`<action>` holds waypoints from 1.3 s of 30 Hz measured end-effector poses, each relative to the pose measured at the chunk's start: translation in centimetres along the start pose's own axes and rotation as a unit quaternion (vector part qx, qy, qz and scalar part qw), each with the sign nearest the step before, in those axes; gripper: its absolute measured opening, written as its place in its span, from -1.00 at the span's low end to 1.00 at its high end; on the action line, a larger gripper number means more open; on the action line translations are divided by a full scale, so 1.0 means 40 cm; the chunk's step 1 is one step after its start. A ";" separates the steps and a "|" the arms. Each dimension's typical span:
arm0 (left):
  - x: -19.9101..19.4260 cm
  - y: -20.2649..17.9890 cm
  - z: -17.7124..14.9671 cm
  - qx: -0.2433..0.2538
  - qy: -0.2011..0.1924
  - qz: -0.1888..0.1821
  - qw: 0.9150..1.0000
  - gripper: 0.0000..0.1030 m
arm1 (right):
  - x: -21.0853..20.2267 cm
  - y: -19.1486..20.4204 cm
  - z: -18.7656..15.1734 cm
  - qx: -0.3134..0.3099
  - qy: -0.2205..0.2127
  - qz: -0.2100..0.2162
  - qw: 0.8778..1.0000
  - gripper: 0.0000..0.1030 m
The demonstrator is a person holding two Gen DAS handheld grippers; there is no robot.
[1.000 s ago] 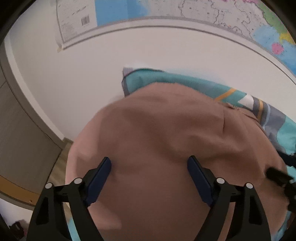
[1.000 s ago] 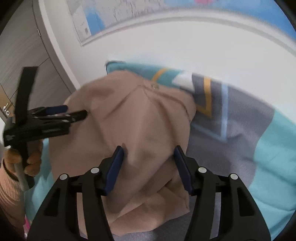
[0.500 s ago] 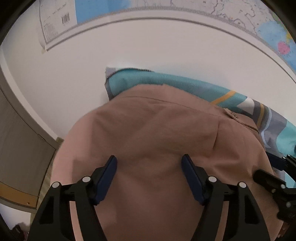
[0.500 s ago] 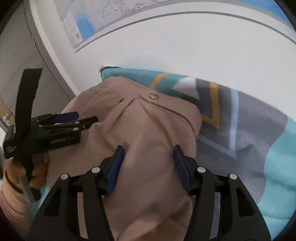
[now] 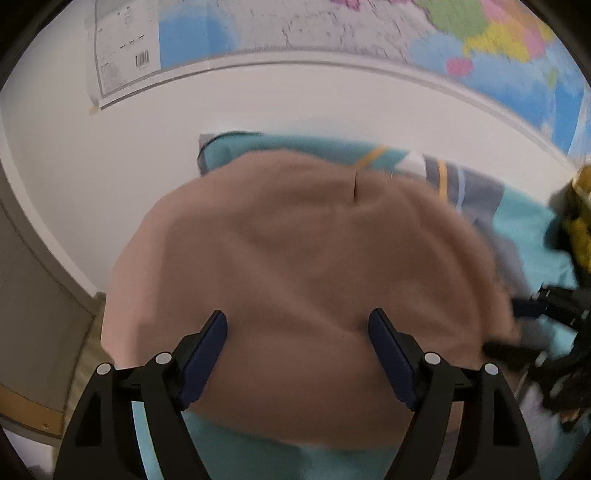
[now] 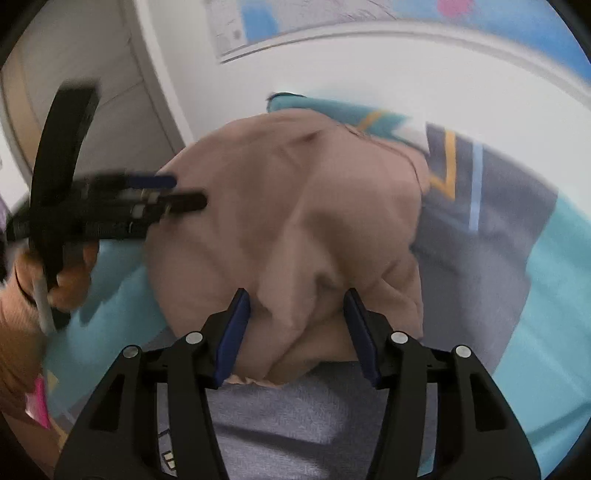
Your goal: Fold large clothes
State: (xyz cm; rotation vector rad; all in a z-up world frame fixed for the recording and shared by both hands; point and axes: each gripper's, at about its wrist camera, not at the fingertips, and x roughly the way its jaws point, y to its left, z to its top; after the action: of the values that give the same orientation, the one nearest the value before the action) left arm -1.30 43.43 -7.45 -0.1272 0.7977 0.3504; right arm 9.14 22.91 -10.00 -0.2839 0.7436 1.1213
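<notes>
Left tongs (image 5: pixel 297 354) hang wide over the tan garment (image 5: pixel 303 266), jaws opening, pads clear of the cloth, nothing gripped. In the right wrist view the same tongs come in from the left edge, held by a hand (image 6: pixel 62 284).

Garment lies bunched in a rounded heap on the teal and grey patterned blanket (image 6: pixel 546 295), which covers what looks like a bed against the white wall (image 5: pixel 110 166); a map (image 5: pixel 332 26) hangs above. Frames are motion-blurred, so seams and edges are hard to read.

Judgement on handling: soft, limp woven cloth, light for its bulk, not fragile. It will sag and drag, and layers can slide over each other, so pinch a hem or corner, not the middle of the mound. The creased near edge under the right tongs looks the best hold.

Right tongs (image 6: pixel 295 332) at medium gap, jaws closing, straddling a raised fold of the garment's near edge. Pads not yet pressing.
</notes>
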 end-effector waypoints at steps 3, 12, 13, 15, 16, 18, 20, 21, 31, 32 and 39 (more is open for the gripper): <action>-0.006 -0.007 -0.011 -0.005 0.000 0.013 1.000 0.49 | -0.020 0.001 -0.005 0.006 -0.001 -0.010 1.000 0.00; -0.110 -0.042 -0.053 -0.045 -0.034 0.016 0.998 0.73 | -0.108 0.086 -0.026 -0.021 -0.028 -0.010 0.999 0.02; -0.117 -0.050 -0.058 -0.047 -0.038 0.018 0.998 0.76 | -0.099 0.097 -0.028 -0.028 -0.027 -0.014 0.999 0.02; -0.131 -0.068 -0.068 -0.048 -0.044 0.026 0.998 0.87 | -0.095 0.108 -0.038 -0.037 -0.023 -0.021 0.999 0.02; -0.137 -0.076 -0.073 -0.049 -0.046 0.026 0.997 0.87 | -0.088 0.110 -0.044 -0.037 -0.017 -0.020 0.999 0.02; -0.145 -0.088 -0.081 -0.055 -0.050 0.027 0.997 0.86 | -0.061 0.103 -0.044 -0.033 -0.009 -0.018 0.999 0.02; -0.151 -0.095 -0.088 -0.059 -0.050 0.022 0.997 0.86 | -0.048 0.092 -0.048 -0.018 0.004 -0.012 1.000 0.02; -0.154 -0.098 -0.095 -0.062 -0.050 0.021 0.997 0.87 | -0.050 0.088 -0.048 -0.011 0.001 -0.009 1.000 0.03; -0.187 -0.105 -0.127 -0.084 -0.056 0.044 0.994 0.87 | -0.089 0.109 -0.069 -0.011 -0.012 -0.019 1.000 0.13; -0.191 -0.106 -0.129 -0.087 -0.058 0.043 0.994 0.87 | -0.095 0.108 -0.073 -0.009 -0.017 -0.019 1.000 0.13; -0.234 -0.119 -0.154 -0.104 -0.069 0.056 0.991 0.87 | -0.155 0.130 -0.098 -0.004 -0.056 -0.025 0.998 0.40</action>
State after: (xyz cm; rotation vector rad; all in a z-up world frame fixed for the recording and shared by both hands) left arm -9.81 35.05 -5.08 -0.2520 0.6314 0.5422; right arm 1.54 18.54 -7.94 -0.2432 0.6296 1.0841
